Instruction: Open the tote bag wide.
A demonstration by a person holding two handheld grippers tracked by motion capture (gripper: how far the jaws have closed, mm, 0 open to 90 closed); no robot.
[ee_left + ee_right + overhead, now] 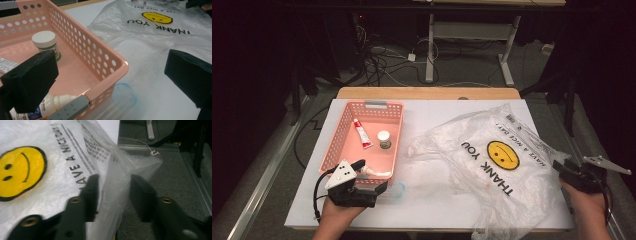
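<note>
Unpacking step: right tongs (113, 195), half open, straddle the bag (492, 165) edge right of the basket (398, 131); left tongs (110, 82), wide open and empty, span the basket's corner. Next move calls for pinching the film.

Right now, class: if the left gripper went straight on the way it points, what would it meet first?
Most likely the near corner of the pink basket: the open left gripper straddles that rim, one jaw inside, one over the table. Depth is uncertain.
</note>
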